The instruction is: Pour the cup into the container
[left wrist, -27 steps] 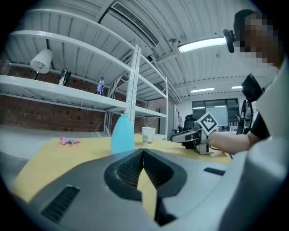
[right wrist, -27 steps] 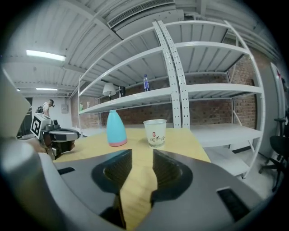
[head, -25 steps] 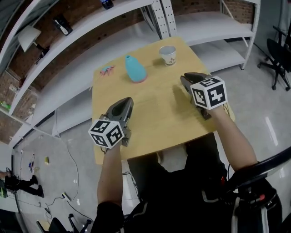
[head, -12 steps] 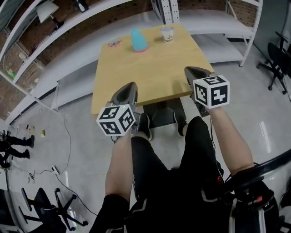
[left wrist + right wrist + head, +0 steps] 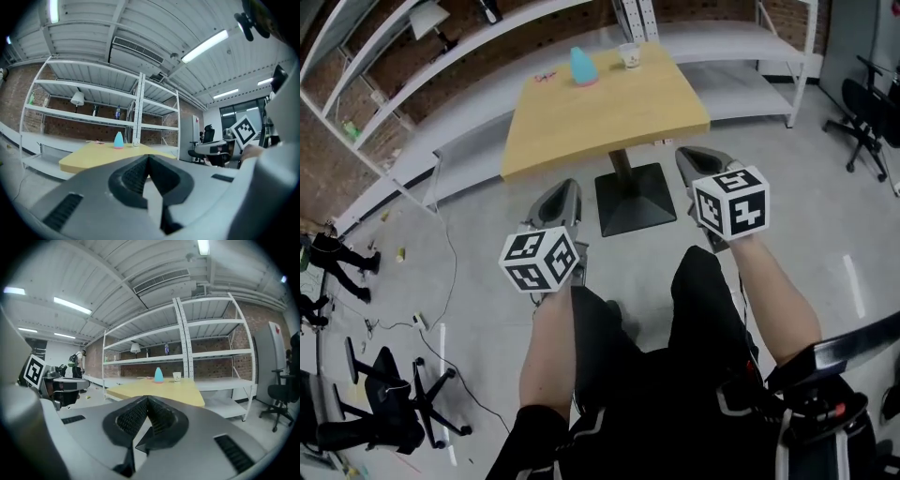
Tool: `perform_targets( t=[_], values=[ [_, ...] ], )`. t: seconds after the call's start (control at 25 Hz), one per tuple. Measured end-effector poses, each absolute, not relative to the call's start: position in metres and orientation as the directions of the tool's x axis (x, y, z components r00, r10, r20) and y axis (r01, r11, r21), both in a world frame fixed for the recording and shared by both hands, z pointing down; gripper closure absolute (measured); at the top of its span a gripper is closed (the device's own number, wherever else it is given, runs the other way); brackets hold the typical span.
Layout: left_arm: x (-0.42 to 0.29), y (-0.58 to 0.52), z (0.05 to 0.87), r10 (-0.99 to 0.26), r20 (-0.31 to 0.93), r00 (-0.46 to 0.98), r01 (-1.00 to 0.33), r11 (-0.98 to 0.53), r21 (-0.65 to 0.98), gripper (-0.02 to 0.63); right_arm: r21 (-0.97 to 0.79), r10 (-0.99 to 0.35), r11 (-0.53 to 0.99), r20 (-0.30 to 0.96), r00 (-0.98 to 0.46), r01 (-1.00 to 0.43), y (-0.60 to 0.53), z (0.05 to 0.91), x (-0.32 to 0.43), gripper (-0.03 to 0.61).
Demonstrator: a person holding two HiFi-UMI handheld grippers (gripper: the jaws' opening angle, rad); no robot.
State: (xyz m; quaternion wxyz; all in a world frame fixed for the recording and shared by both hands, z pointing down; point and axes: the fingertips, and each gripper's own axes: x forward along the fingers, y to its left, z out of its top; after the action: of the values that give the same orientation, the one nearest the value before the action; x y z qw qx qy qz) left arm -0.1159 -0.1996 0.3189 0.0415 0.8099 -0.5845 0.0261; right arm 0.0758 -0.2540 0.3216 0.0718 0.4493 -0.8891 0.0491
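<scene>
A white paper cup (image 5: 629, 54) stands at the far edge of the wooden table (image 5: 609, 117), and a light blue cone-shaped container (image 5: 582, 67) sits to its left. Both also show small in the right gripper view, cup (image 5: 176, 376) and container (image 5: 159, 375), and the container (image 5: 118, 139) in the left gripper view. My left gripper (image 5: 565, 194) and right gripper (image 5: 689, 159) hang over the floor, well short of the table's near edge. Each has its jaws pressed together with nothing between them.
A small pink object (image 5: 546, 75) lies on the table left of the container. White metal shelving (image 5: 741, 47) runs behind the table. Office chairs stand at the right (image 5: 867, 112) and lower left (image 5: 375, 412). Cables lie on the floor at left.
Both grippers have drawn back from above the table to over the floor, and the table with cup and container now lies much farther away. The view has widened as the person stepped back.
</scene>
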Motion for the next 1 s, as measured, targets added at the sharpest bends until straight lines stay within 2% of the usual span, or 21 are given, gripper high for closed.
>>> perform_targets(
  t=[0.28,0.52,1.0],
  values=[
    [-0.072,-0.111,0.315,-0.939,0.075,0.336,-0.942,-0.335,0.031,0.613,-0.043,-0.793,0.589,0.158,-0.588,-0.807,-0.172,0.32,0.111,0.577],
    [-0.053,-0.018,0.326,-0.944,0.13,0.303,-0.953,-0.301,0.04,0.612,-0.024,-0.778,0.611,0.17,-0.605,-0.791,-0.073,0.321,0.129,0.577],
    [0.013,0.203,0.313,-0.94,0.059,0.337,-0.94,-0.333,0.075,0.613,-0.026,-0.785,0.603,0.158,-0.599,-0.797,0.147,0.319,0.19,0.577]
  ],
)
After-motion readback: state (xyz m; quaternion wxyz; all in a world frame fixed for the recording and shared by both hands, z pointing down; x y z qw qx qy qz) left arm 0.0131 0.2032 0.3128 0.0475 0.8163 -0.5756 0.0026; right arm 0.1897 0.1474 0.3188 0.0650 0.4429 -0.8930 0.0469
